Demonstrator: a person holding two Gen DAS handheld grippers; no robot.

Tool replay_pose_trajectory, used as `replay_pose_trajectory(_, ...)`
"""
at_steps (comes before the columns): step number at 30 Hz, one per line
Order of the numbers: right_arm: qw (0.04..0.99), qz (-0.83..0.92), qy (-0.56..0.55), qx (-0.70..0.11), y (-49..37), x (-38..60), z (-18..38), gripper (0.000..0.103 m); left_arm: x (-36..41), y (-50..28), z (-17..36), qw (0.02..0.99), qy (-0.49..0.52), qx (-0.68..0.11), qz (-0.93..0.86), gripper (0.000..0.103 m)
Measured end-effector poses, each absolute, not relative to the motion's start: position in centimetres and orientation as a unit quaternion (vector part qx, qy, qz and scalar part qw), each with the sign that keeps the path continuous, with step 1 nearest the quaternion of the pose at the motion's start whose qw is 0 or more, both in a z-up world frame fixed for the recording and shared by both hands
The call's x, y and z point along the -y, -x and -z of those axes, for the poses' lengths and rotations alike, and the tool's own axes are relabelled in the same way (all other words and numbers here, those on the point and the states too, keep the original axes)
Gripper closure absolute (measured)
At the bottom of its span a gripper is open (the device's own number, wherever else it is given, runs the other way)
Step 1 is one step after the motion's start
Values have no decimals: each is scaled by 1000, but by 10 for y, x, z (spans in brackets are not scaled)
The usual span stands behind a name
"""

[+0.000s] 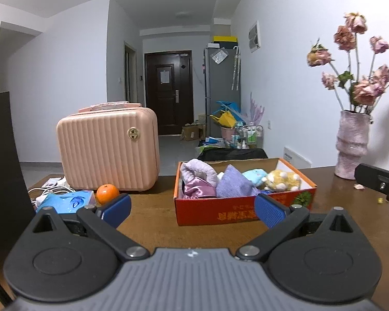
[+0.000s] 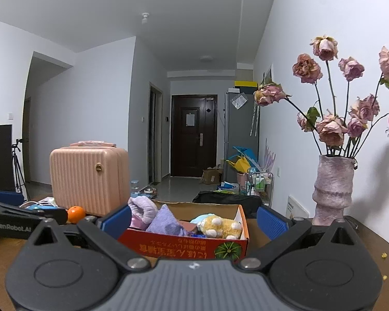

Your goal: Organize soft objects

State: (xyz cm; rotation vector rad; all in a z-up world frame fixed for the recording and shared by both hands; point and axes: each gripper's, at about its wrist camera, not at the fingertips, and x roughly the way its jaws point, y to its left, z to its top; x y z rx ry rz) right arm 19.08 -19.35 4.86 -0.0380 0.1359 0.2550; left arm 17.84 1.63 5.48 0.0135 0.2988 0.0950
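Observation:
A red cardboard box point(image 1: 236, 208) point(image 2: 184, 246) sits on the brown table ahead of both grippers. Inside lie a lilac fluffy cloth point(image 1: 198, 171) point(image 2: 142, 207), a purple knitted piece point(image 1: 233, 184) point(image 2: 166, 223), a shiny pink fabric point(image 1: 197, 190), a light blue plush point(image 1: 254, 175) and a yellow plush with white spots point(image 1: 282, 180) point(image 2: 220, 226). My left gripper point(image 1: 193, 208) stands open, short of the box, nothing between its blue pads. My right gripper point(image 2: 194, 220) is open too, its fingers framing the box from the near side and holding nothing.
A pink ribbed case point(image 1: 109, 153) point(image 2: 89, 178) stands at the back left, with an orange point(image 1: 107, 193) point(image 2: 76, 213) and a blue tissue pack point(image 1: 70, 202) before it. A pink vase of dried roses point(image 1: 351, 145) point(image 2: 333, 189) stands at the right. A black panel point(image 1: 2, 171) rises at the left.

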Motion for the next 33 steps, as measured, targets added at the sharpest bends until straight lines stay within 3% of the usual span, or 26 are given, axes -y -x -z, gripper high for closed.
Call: replay_pose_trajectory(33, 988, -128, 11, -88, -31, 203, -38, 0, -34, 0, -27, 990, 21, -138, -28, 0)
